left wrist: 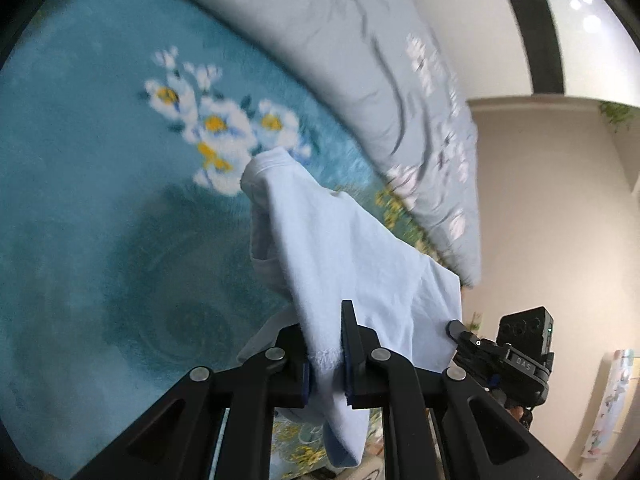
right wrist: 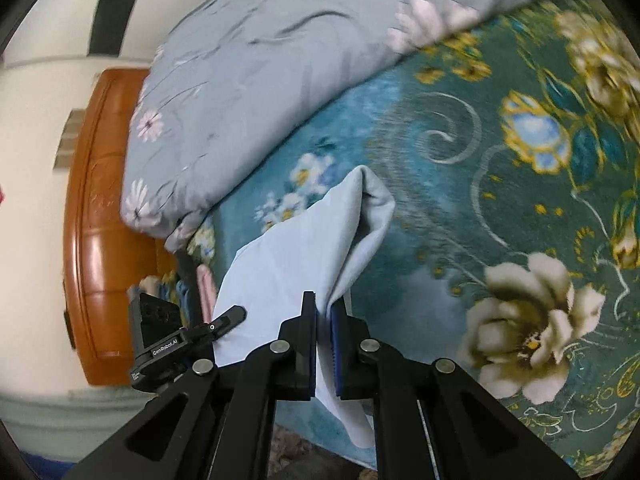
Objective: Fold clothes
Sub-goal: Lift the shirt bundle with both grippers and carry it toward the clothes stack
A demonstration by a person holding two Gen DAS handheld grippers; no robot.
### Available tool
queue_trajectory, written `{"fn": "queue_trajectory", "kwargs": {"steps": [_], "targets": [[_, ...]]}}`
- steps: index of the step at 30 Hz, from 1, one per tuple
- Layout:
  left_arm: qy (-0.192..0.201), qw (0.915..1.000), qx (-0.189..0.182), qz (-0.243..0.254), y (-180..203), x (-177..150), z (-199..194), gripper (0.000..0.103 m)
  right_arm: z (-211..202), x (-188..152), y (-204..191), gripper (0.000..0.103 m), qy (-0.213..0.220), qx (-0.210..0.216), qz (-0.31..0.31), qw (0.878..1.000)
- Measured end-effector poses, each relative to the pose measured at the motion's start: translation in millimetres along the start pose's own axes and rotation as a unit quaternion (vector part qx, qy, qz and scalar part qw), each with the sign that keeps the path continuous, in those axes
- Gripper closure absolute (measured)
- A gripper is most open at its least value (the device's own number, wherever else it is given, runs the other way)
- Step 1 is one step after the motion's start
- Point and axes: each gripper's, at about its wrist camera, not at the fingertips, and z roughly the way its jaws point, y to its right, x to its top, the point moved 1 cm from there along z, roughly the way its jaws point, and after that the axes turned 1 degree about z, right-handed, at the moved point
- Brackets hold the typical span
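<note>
The left claw (left wrist: pixel 326 354) is clenched on a hemmed edge of a pale blue garment (left wrist: pixel 340 248), the cloth pinched between its blue-padded fingers (left wrist: pixel 347 356) and hanging out below them. From that grip the garment runs forward and up to a bunched, folded end, lifted clear above the teal floral blanket (left wrist: pixel 80 200) that covers the bed. Beyond the garment, a grey duvet (left wrist: pixel 340 40) printed with white flowers lies heaped along the bed's far edge. At the right of the left wrist view, the right claw (left wrist: pixel 456 326) pokes in just at the garment's other edge.

In the right wrist view, the left claw (right wrist: pixel 234 314) shows at the left, against the same cloth. The right claw (right wrist: pixel 323 344) is also clamped shut on the pale blue garment (right wrist: pixel 288 256), which rises from its fingers (right wrist: pixel 338 344) to a folded tip over the blanket (right wrist: pixel 440 220). The grey duvet (right wrist: pixel 240 80) sits at the bed's upper left, beside an orange-brown wooden headboard (right wrist: pixel 104 240) at the bed's left edge.
</note>
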Motion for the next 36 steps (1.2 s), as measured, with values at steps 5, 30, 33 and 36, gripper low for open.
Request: {"fn": "queue_trajectory", "kwargs": {"steps": [5, 30, 33, 36], "targets": [[0.057, 0.9981, -0.021, 0.005, -3, 16, -68, 0.091, 49, 35, -102, 0.097, -0.020, -0.004, -0.077, 0.997], [0.399, 0.9163, 0.023, -0.031, -184, 54, -564, 0.091, 236, 40, -549, 0.097, -0.164, 0.119, -0.422, 0.884], [0.433, 0.8987, 0.026, -0.065, -214, 43, -589, 0.091, 246, 20, -572, 0.097, -0.203, 0.114, -0.466, 0.853], [0.452, 0.8871, 0.031, -0.088, -238, 36, -600, 0.091, 272, 6, -601, 0.097, -0.238, 0.109, -0.498, 0.827]]}}
